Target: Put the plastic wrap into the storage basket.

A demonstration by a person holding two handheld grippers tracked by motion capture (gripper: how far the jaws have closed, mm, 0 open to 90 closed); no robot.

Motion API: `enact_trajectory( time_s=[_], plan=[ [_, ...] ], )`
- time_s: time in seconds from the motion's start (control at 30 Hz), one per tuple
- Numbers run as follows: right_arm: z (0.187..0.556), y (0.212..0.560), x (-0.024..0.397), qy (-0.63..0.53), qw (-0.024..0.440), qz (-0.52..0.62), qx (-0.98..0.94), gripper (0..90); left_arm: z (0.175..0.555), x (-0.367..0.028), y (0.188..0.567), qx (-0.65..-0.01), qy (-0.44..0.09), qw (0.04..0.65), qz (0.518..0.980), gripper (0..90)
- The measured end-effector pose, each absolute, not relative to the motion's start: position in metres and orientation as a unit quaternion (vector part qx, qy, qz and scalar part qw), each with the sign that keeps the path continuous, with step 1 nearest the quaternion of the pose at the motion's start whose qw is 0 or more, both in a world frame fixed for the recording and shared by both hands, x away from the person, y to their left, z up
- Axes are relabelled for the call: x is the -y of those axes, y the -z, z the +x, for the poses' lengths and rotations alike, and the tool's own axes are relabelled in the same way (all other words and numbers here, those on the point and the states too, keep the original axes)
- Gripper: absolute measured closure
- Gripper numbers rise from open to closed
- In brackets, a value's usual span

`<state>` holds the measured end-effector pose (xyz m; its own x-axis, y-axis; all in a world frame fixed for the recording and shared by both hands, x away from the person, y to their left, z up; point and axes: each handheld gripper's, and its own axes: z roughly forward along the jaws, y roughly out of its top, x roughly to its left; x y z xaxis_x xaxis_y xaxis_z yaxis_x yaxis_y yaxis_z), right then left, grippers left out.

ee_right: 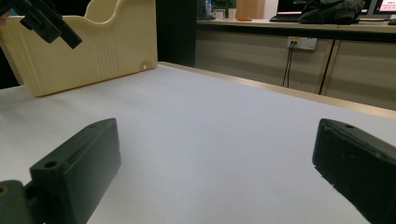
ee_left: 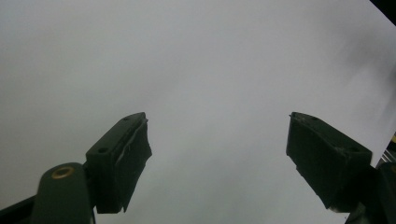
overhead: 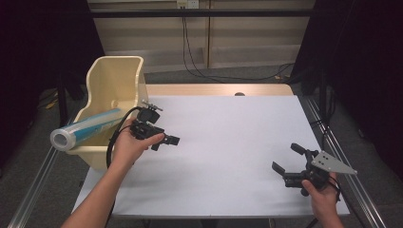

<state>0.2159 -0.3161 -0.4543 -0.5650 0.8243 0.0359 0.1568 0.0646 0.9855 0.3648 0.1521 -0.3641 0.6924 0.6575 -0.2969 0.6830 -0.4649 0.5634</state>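
Two handheld grippers are hovering over a white tabletop (overhead: 228,142), each gripped by one of the person's hands. At the left edge of the tabletop, in the high view, the left gripper (overhead: 166,141) is pointing towards the middle of the white surface, just beside a cream plastic bin (overhead: 116,78); its jaws are standing wide apart with nothing between them, as the left gripper view is showing against bare white. A roll of clear film (overhead: 85,128) with blue print is lying slantwise across the bin's near end, one end sticking out past the left wall. Near the front right corner the right gripper (overhead: 287,159) is sitting well apart from the left one, its jaws also spread wide and holding nothing. From the right gripper view the cream bin (ee_right: 88,51) is standing at the far left of the tabletop (ee_right: 210,130), and the left gripper's jaws are showing in front of it
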Motion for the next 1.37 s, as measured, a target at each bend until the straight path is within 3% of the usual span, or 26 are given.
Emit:
enact_trajectory(
  time_s=[0.57, 1.07, 1.37],
  plan=[
    [0.216, 0.454, 0.316, -0.577, 0.288, 0.365, -0.671, 0.4, 0.348, -0.146, 0.395, -0.368, 0.006, 0.390, 0.844, 16.8],
    [0.216, 0.455, 0.315, -0.577, 0.286, 0.363, -0.673, 0.5, 0.331, -0.141, 0.412, -0.342, -0.062, 0.426, 0.835, 2.5],
    [0.216, 0.455, 0.315, -0.577, 0.287, 0.362, -0.674, 0.5, 0.321, -0.147, 0.419, -0.324, -0.108, 0.479, 0.808, 1.4]
  ],
)
